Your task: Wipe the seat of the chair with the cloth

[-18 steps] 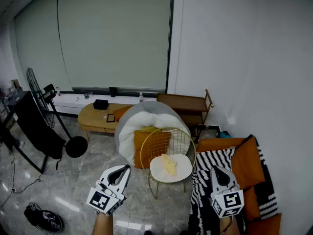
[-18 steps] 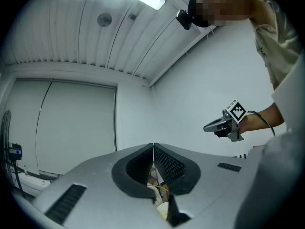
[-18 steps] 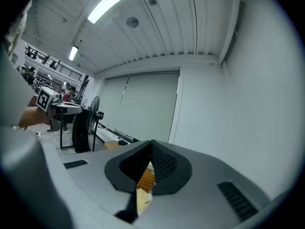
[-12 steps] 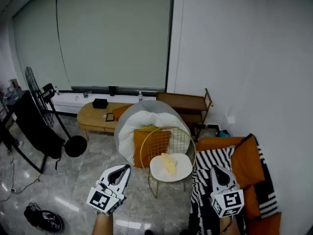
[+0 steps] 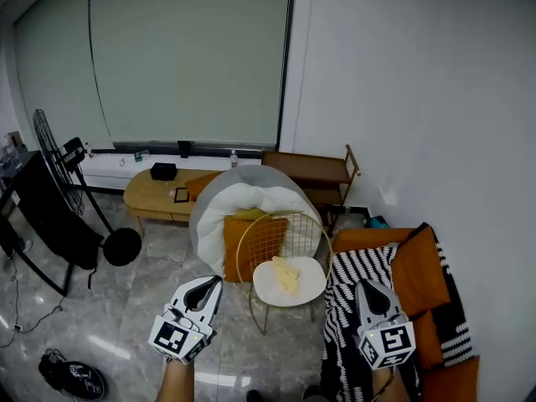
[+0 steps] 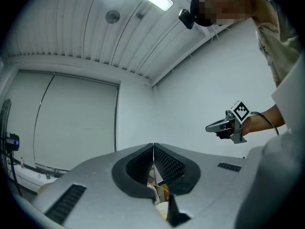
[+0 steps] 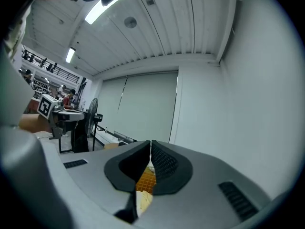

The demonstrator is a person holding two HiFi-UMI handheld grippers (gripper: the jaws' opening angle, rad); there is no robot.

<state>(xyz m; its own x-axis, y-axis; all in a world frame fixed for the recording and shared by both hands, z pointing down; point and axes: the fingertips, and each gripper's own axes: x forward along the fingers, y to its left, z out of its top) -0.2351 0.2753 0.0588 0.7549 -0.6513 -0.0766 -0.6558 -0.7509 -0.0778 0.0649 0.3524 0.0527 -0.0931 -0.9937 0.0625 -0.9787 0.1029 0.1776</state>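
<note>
A gold wire chair (image 5: 266, 249) with a round white seat (image 5: 306, 289) stands in the middle of the head view. A pale yellow cloth (image 5: 285, 274) lies crumpled on the seat. My left gripper (image 5: 206, 288) hovers low at the left of the chair, jaws shut with nothing in them. My right gripper (image 5: 369, 296) is held at the right of the chair, over a striped blanket, also shut and empty. Both point up and forward. In the left gripper view the jaws (image 6: 153, 149) meet at the tip, and the right gripper (image 6: 226, 126) shows in a hand. The right gripper view shows its tips (image 7: 150, 144) together.
Behind the chair sit an orange cushion (image 5: 251, 243) and a grey-and-white beanbag (image 5: 251, 199). A black-and-white striped blanket (image 5: 356, 279) on an orange sofa (image 5: 419, 283) is at the right. A low wooden table (image 5: 159, 198), a wooden rack (image 5: 314, 174), a standing fan (image 5: 50, 153) and a round black base (image 5: 122, 246) stand farther off.
The head view has shifted slightly, so the chair and room sit a little lower and to the left. Both grippers keep their places and stay shut.
</note>
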